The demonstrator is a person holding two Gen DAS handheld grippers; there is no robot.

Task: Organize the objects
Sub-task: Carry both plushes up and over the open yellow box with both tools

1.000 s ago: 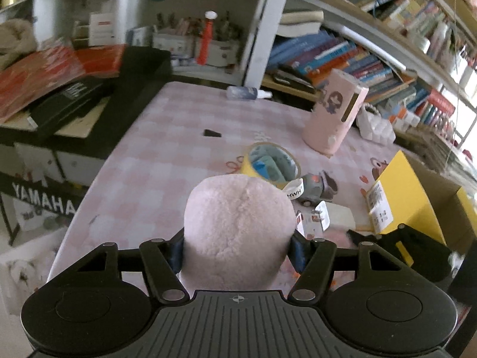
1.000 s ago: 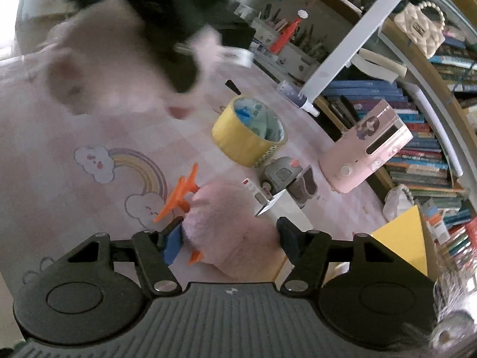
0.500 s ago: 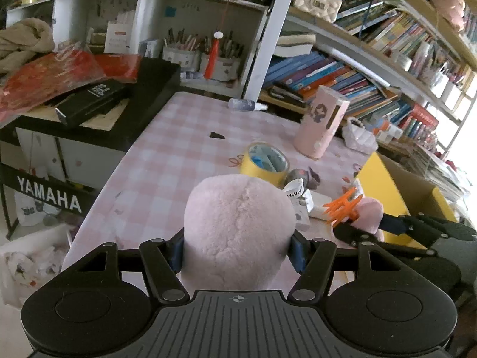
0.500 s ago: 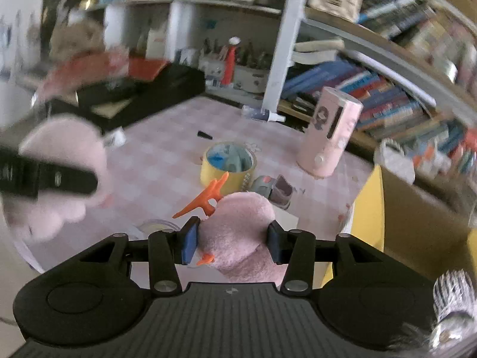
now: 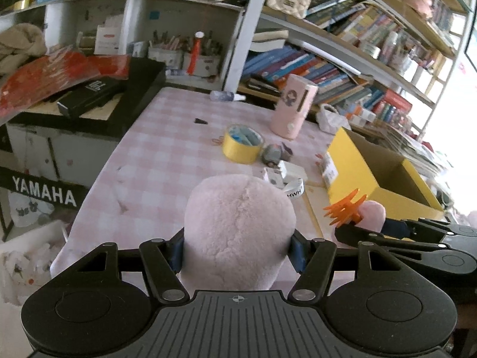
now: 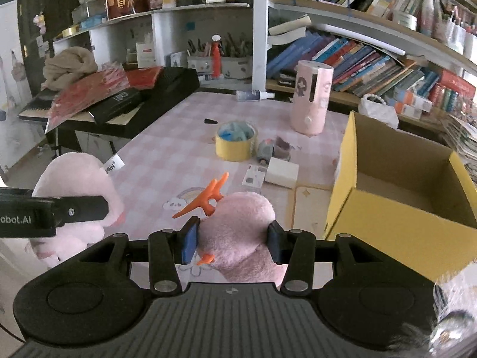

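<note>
My left gripper [image 5: 238, 250] is shut on a pale pink plush toy [image 5: 238, 217], held above the near edge of the pink checked table [image 5: 167, 137]. In the right wrist view that toy [image 6: 74, 179] hangs at the left with one left finger [image 6: 83, 208] across it. My right gripper [image 6: 232, 244] is shut on a second pink plush with orange antlers [image 6: 244, 220], lifted off the table. The left wrist view shows this plush [image 5: 371, 213] at the right, just in front of the open yellow cardboard box [image 5: 351, 155].
On the table lie a yellow tape roll [image 6: 235, 146], a grey toy [image 6: 266, 150], a small white box [image 6: 281, 173], a pink canister [image 6: 311, 98] and a spray bottle [image 6: 253, 95]. The yellow box [image 6: 396, 217] stands at the right. A black keyboard [image 6: 143, 101] flanks the left edge; bookshelves stand behind.
The right gripper closed on the antlered plush, lifted it off the table and rolled level. Both grippers pulled back and rose, so the table looks farther away.
</note>
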